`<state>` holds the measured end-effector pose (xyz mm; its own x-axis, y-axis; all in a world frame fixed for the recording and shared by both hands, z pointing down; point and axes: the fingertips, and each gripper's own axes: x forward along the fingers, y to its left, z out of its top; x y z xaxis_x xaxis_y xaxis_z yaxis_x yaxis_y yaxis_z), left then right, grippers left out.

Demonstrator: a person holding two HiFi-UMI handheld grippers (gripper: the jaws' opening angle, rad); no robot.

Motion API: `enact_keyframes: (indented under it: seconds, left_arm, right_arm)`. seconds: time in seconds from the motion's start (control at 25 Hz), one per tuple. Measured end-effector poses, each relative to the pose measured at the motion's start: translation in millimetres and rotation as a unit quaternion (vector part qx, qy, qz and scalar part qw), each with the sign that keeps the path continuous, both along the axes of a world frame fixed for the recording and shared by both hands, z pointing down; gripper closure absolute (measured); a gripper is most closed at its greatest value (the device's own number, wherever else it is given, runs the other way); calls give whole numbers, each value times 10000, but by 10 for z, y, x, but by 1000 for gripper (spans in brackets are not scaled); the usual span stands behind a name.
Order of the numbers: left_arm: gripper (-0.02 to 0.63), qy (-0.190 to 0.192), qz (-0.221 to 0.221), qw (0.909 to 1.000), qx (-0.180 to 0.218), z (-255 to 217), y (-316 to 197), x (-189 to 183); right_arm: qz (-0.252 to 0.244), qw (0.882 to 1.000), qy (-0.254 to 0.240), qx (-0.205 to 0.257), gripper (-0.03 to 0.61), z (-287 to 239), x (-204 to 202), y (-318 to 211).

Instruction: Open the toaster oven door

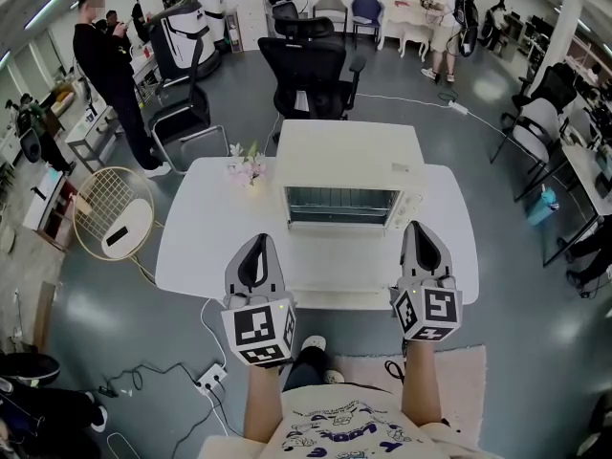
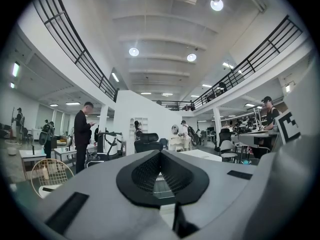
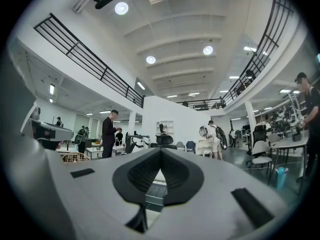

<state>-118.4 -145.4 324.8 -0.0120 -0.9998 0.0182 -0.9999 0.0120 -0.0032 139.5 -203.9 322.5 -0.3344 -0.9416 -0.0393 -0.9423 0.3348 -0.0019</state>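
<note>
A white toaster oven stands on the white table, and its front faces me and shows a wire rack. I cannot tell whether its door hangs down. My left gripper hovers over the table's front left, short of the oven, shut with nothing in it. My right gripper is level with the oven's right front corner, also shut and empty. In the left gripper view the left gripper has its black pads meeting at the tip. The right gripper looks the same in the right gripper view.
A small bunch of pink flowers stands left of the oven. A black office chair is behind the table, and a round wire side table is to its left. A person stands at the far left. A power strip lies on the floor.
</note>
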Motion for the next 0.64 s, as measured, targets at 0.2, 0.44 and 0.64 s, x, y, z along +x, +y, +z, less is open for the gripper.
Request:
enact_keyframes:
  seconds: [0.2,0.44,0.64]
  left_arm:
    - [611,-6,23,10000,-5,8,-3,57]
    - [611,-11,26,10000,-6,15,-13,39]
    - [611,-23,14,10000,-1,5,-24,45]
  right_arm:
    - [19,10000,-22,-24,582,22,59,4]
    - [29,10000,11,-17,583,18,60,2]
    - [34,10000,27,6,583,-5,91,-6]
